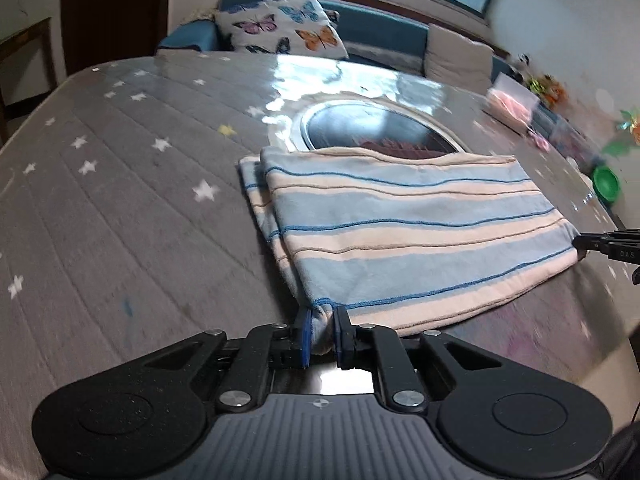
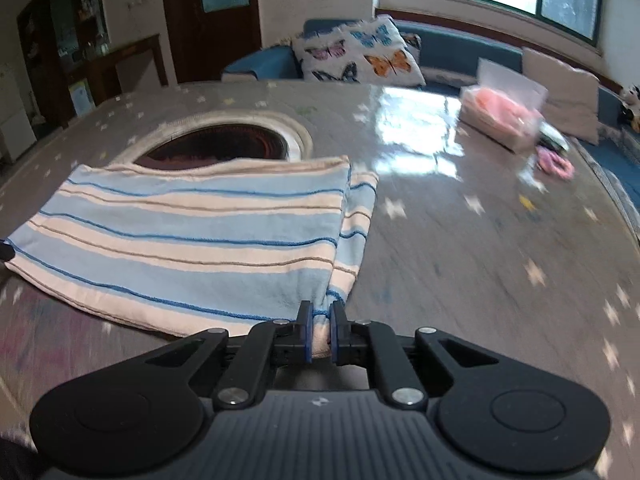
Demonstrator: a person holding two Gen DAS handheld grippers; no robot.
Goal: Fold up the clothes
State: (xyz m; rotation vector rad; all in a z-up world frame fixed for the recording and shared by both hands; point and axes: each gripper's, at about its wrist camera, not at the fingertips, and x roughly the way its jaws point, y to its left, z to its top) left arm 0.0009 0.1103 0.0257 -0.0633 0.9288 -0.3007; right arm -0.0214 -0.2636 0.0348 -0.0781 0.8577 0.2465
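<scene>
I have the striped cloth point(image 1: 404, 232) lying flat on the tabletop point(image 1: 120, 208), its long axis running straight between my two hands, so the coming fold turns on carrying both near corners toward twelve o'clock together. The left gripper point(image 1: 320, 332) has its jaws pinching the near left corner; the right gripper point(image 2: 320, 330) pinches the near right one. From each set of jaws the rest of the cloth spreads away toward twelve, partly covering the round opening point(image 1: 380, 128).

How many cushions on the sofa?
2. A butterfly cushion leans at the sofa's left end by the armrest; a plain beige cushion leans further right under the window. More could be hidden past the frame edges.
</scene>
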